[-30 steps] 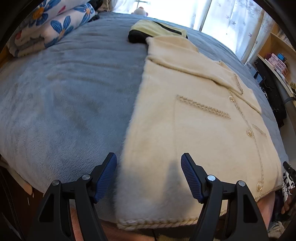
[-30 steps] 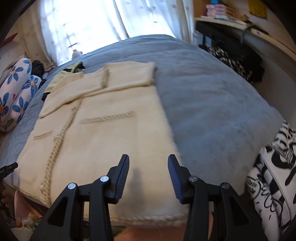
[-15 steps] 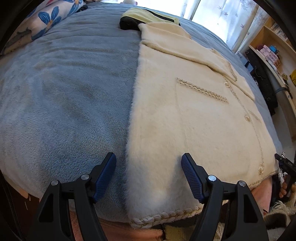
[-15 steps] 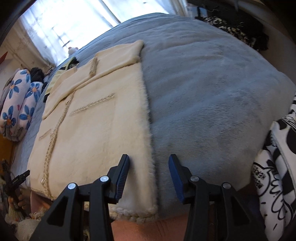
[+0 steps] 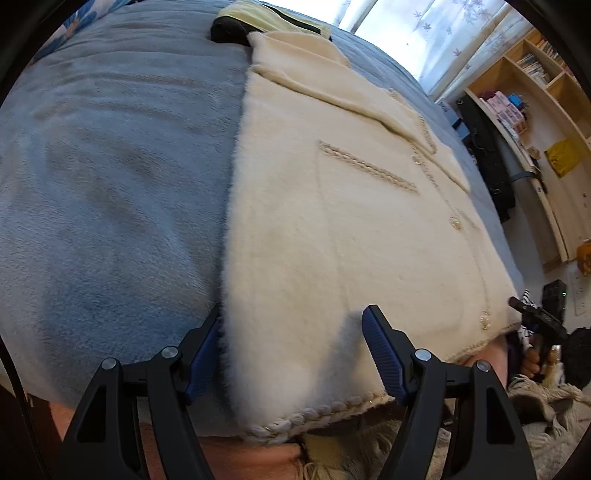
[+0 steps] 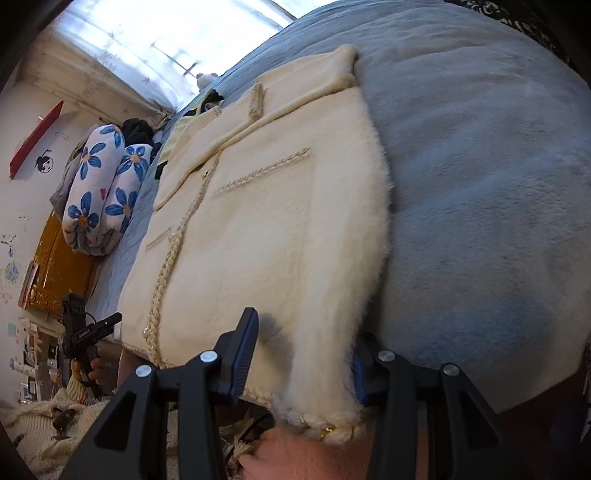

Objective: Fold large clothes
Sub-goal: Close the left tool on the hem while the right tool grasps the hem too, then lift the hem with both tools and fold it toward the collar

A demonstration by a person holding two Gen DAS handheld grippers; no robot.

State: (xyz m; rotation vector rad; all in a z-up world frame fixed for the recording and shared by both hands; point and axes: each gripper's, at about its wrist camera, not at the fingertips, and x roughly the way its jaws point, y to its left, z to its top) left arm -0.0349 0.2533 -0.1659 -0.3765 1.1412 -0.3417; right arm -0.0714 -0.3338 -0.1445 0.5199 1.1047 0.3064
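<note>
Daylight pours through sheer white leaf-print curtains [image 5: 439, 33] behind a bed under a grey-blue plush blanket [image 5: 110, 177]. Pale wooden shelves [image 5: 532, 96] line one wall; a red wall shelf [image 6: 35, 138] hangs opposite.

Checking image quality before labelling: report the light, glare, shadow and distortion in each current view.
Left wrist view: window blown out at upper right, bed bulged by the fisheye, left gripper shadowing the cream cardigan.
Right wrist view: window glare at upper left, same bulge, right gripper sharp, a small shadow by its left finger.
</note>
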